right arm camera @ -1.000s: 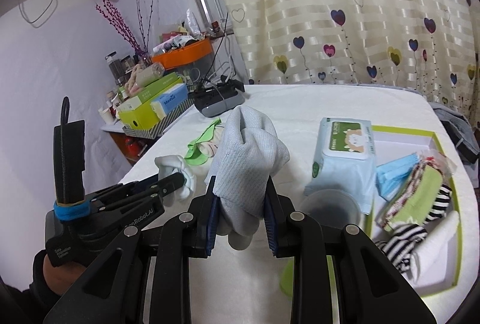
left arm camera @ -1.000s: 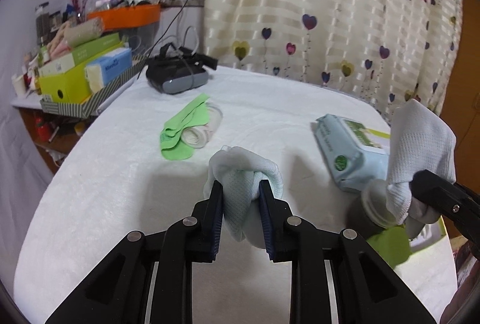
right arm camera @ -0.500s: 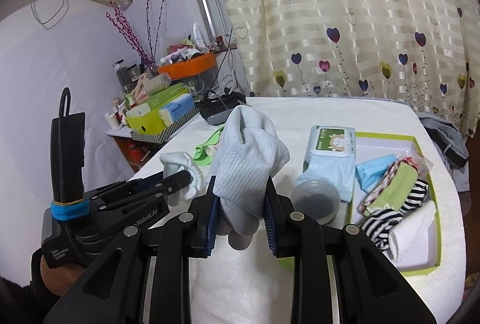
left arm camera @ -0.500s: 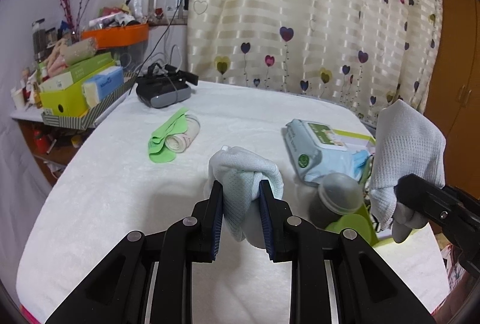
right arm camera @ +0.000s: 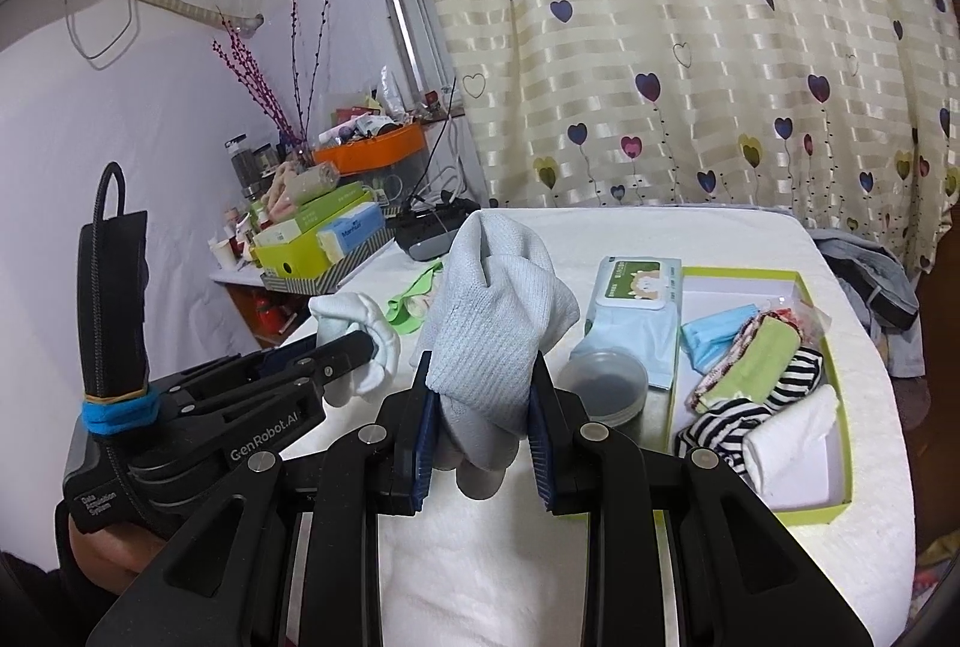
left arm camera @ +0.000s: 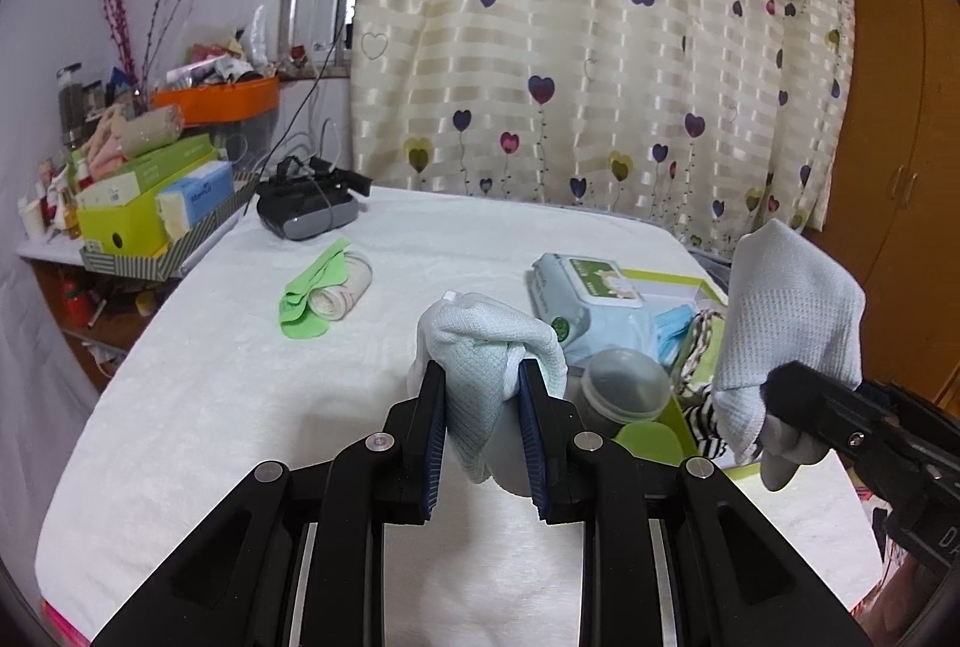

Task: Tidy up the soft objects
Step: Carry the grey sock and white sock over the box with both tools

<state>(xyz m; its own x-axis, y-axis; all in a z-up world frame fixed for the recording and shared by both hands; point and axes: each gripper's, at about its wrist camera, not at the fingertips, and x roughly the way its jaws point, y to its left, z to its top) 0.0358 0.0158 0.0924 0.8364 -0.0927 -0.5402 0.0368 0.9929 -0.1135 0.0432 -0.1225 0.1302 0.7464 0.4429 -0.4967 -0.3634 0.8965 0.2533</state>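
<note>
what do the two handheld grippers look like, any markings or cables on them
Both the left gripper and right gripper are black, with angular arms, silver rivets and ribbed dark blue pads. Seen from the right wrist, the left one bears white GenRobot.AI lettering, plus an upright black strap with a braided cable loop, bound with blue tape.

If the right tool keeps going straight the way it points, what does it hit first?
Probably the round lidded container, which sits just ahead, slightly right of the tool's line, before the wipes pack. Depth is unclear, and the sock it holds hides part of the path.
</note>
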